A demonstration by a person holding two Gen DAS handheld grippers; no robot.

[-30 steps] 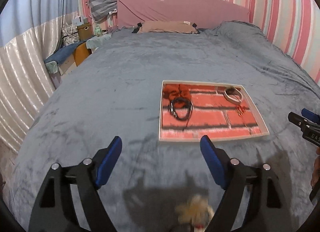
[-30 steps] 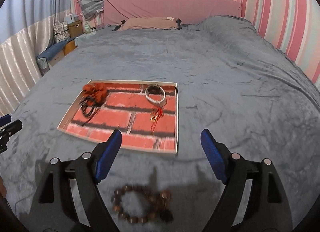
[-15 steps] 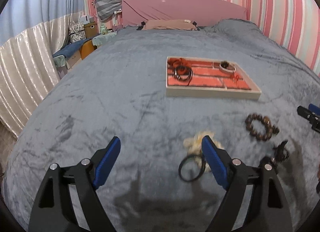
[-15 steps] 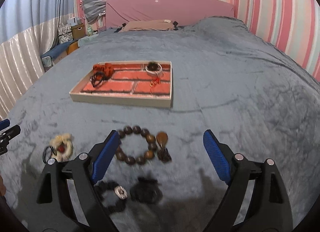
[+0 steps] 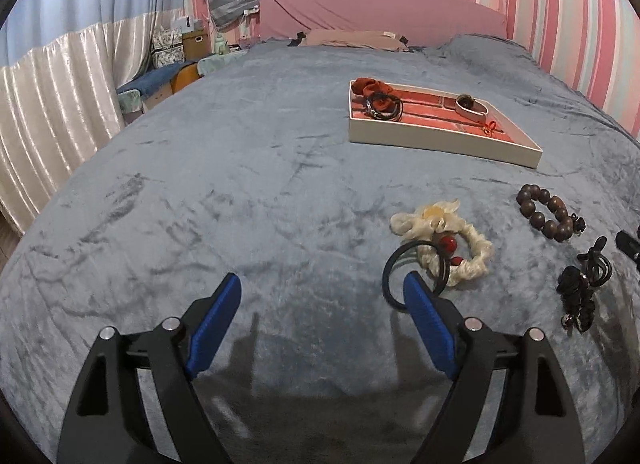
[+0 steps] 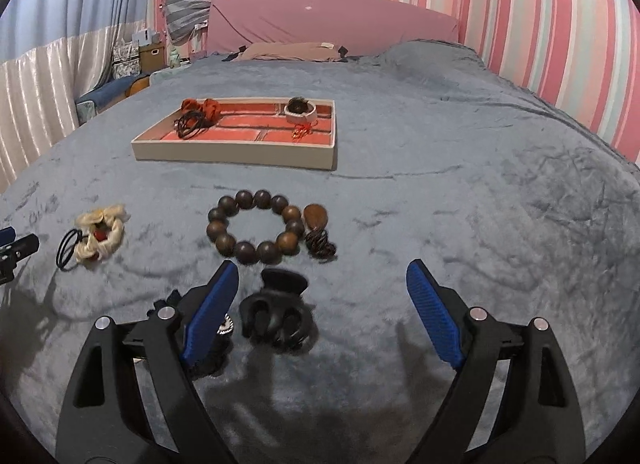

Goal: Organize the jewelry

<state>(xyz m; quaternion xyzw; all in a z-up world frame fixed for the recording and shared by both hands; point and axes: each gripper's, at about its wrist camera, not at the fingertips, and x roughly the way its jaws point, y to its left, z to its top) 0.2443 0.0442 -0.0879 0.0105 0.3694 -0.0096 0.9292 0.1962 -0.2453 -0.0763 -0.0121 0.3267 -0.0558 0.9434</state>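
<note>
A white tray with a red brick-pattern floor lies on the grey bed and holds a red scrunchie, black cords and a pale bracelet. In front of it lie a cream scrunchie with red beads, a black hair tie, a brown bead bracelet, a black claw clip and black ornaments. My left gripper is open and empty, its right finger beside the hair tie. My right gripper is open and empty, low over the claw clip.
The grey blanket covers the whole bed. A pink headboard and a pillow stand at the far end. Boxes and a curtain stand off the left edge. A striped wall is on the right.
Both grippers have pulled back from the tray and dropped lower. The loose jewelry in front of the tray has come into view. Both stay open.
</note>
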